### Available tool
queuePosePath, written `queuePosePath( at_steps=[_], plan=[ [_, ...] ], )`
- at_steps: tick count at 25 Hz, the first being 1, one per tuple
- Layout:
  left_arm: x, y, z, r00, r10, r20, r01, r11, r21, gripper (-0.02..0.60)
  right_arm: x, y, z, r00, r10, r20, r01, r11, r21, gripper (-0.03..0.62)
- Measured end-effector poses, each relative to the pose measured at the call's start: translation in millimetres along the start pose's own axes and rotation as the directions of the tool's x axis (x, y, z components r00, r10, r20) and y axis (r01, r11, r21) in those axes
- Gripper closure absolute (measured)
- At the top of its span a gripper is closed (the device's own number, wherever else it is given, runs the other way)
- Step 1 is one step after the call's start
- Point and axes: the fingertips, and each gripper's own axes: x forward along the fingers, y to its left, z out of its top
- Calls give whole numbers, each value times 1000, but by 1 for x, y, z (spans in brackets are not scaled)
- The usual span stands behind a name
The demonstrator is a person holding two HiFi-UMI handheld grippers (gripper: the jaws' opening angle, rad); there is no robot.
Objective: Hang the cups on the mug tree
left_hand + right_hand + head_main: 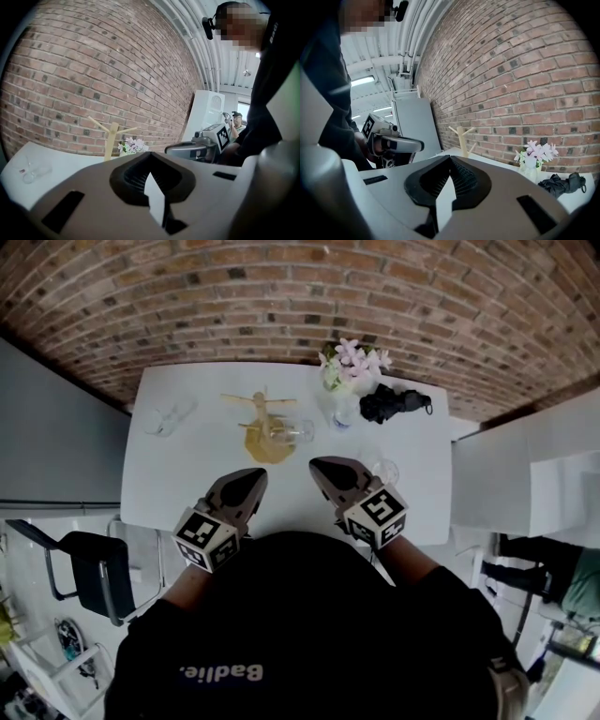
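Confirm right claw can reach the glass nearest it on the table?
Probably yes: the glass sits just beside the right claw on bare table, nothing between. The claw is shut and empty, so it must open first.

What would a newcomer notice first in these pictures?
The left gripper and right gripper hang side by side over the near edge of the white table, jaws shut, empty. Beyond stands the wooden mug tree, pink flowers to its right, brick wall behind.

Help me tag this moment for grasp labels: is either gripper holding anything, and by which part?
Nothing is held. The left gripper and the right gripper are both shut, with nothing between their jaws.
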Motion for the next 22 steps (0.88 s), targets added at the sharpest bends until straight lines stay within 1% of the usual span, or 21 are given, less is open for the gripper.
queuePosePath(
  at_steps=[3,11,22],
  plan=[
    [-1,-4,1,1000,6,5,-6,1000,20,578,-2,7,1,1000,2,17,-2,1000,17,565],
    [-2,-8,-5,1000,-1,2,1,1000,19,579,-6,21,-4,1000,19,21,-20,1000,15,565],
    [-2,-10,-5,1000,-8,25,8,1000,0,578,-12,16,2,1000,9,12,-9,1000,-15,565]
  ],
)
